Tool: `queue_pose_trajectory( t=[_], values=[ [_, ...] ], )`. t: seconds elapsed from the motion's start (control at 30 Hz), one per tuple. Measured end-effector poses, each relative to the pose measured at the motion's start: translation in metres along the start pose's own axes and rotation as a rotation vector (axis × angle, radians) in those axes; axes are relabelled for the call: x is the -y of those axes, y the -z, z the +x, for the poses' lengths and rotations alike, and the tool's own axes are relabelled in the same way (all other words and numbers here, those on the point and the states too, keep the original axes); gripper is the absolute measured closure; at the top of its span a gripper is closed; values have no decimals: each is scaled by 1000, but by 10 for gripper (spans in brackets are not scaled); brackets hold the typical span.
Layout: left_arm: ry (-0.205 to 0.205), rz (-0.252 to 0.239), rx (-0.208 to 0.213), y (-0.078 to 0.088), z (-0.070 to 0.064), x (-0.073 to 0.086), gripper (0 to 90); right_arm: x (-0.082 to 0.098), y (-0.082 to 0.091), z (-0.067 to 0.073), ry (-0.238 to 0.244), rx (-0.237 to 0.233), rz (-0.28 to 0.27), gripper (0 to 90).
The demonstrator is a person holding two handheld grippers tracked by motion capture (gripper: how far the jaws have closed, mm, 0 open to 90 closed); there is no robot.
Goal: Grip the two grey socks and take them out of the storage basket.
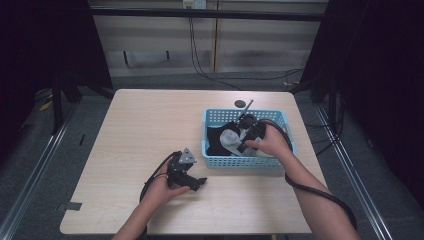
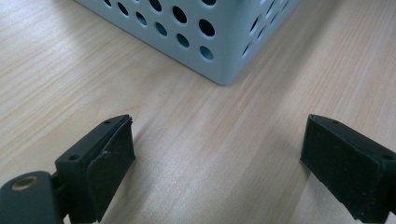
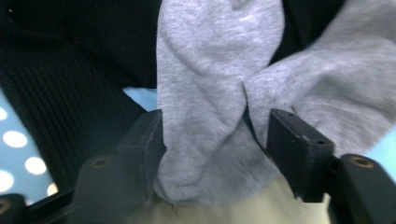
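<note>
In the high view the right hand hid most of the right claw (image 1: 248,136), which reached down into the blue basket (image 1: 215,161) near the surface's right edge. The grey sock (image 3: 210,98) lay in that basket on dark clothing (image 3: 70,70); a fold sat between the jaws, touching both pads, though a firm pinch was hard to confirm. The left claw (image 2: 217,163) rested wide and empty by the basket's near-left corner, hand low on the surface (image 1: 150,125).

A test room like a lab, one small wooden table (image 1: 150,130) on a grey floor, black curtains (image 1: 45,45) left and right, metal rails, wires (image 1: 200,65) hanging down the far wall
</note>
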State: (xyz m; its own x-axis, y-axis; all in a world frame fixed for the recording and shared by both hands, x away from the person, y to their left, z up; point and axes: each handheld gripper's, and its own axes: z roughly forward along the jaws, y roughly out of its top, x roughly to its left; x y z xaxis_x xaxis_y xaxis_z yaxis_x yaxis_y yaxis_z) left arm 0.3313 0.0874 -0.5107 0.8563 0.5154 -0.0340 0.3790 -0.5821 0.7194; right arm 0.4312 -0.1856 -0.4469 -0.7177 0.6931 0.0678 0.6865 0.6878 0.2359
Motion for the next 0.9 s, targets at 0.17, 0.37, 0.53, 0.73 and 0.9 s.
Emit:
queue_pose_trajectory(
  t=[0.17, 0.37, 0.53, 0.73, 0.9],
  values=[
    [-1, 0, -1, 0, 0, 0, 89, -1, -12, 4, 21, -6, 24, 473],
    [-2, 1, -1, 0, 0, 0, 89, -3, -11, 7, 34, 9, 74, 782],
    [-3, 1, -1, 0, 0, 0, 89, -5, -3, 7, 46, 17, 98, 817],
    [-2, -1, 0, 0, 0, 0, 88, -6, 22, 5, 49, 14, 71, 821],
    [-2, -1, -1, 0, 0, 0, 89, -6, 35, 3, 56, 10, 55, 822]
  ],
)
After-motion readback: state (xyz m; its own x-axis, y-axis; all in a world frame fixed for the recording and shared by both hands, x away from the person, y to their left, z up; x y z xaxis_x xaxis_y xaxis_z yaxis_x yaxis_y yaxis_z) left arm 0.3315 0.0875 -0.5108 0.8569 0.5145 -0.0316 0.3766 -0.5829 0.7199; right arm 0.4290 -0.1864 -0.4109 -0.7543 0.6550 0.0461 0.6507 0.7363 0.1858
